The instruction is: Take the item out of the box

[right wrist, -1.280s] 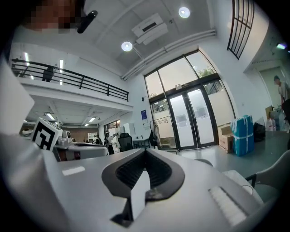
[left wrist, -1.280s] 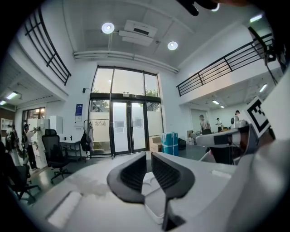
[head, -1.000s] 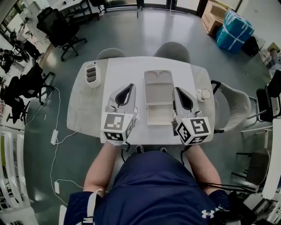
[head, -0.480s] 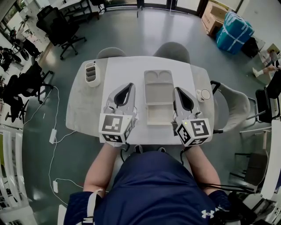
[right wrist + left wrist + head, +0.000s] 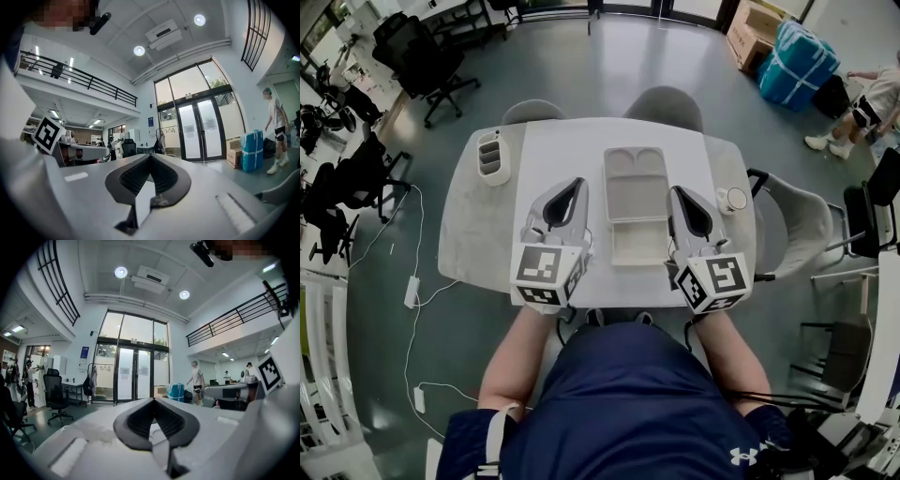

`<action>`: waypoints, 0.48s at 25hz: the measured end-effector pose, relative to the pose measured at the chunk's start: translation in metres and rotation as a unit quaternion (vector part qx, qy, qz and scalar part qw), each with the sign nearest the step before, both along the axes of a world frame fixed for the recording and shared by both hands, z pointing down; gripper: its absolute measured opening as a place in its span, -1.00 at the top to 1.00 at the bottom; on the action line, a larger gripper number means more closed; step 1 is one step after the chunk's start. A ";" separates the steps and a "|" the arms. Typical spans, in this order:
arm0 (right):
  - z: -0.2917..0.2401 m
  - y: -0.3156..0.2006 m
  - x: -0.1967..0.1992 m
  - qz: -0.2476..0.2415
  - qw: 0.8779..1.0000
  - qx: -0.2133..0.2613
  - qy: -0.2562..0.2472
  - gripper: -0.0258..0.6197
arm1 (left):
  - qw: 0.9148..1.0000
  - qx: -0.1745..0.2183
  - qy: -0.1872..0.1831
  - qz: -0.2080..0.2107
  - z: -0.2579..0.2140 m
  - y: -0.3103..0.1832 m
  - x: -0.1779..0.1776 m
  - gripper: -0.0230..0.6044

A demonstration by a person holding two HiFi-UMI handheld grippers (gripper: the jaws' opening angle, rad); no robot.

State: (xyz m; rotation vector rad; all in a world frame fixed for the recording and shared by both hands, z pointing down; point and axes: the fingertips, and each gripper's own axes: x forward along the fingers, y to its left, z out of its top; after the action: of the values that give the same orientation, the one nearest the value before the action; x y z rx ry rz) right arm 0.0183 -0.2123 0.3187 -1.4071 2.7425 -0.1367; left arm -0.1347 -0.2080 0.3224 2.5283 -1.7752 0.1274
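Nothing near has moved. The left gripper (image 5: 578,182) and right gripper (image 5: 674,190) lie on the smooth white worktop (image 5: 562,150), fingers shut tight on nothing. Between them sits the flat, pale, open box (image 5: 635,220); I cannot tell its item. Far off, a person (image 5: 874,97) has walked in.

Room bright, evenly lit, I note. Round recessed ceiling lights (image 5: 121,272) blow out to white discs in both gripper views. Daylight also comes through tall glass entrance doors (image 5: 133,367). Head view: glossy grey floor (image 5: 619,56) shows pale sheen, white-topped rectangular table (image 5: 567,150) near overexposed, shadows faint. I see strong fisheye bend everywhere, with black vignette filling corners of gripper views. Left gripper (image 5: 153,400) and right gripper (image 5: 150,155) sit close to lens, pale bodies soft; far background sharper.
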 end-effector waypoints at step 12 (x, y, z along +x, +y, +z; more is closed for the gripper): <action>-0.001 -0.001 0.003 -0.001 1.000 -0.001 -0.004 0.92 | 1.000 0.000 -0.009 0.001 0.002 -0.002 0.000 0.92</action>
State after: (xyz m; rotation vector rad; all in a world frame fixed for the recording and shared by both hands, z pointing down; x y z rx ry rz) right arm 0.0214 -0.2136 0.3182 -1.4007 2.7383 -0.1454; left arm -0.1343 -0.2102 0.3244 2.5379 -1.7788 0.1491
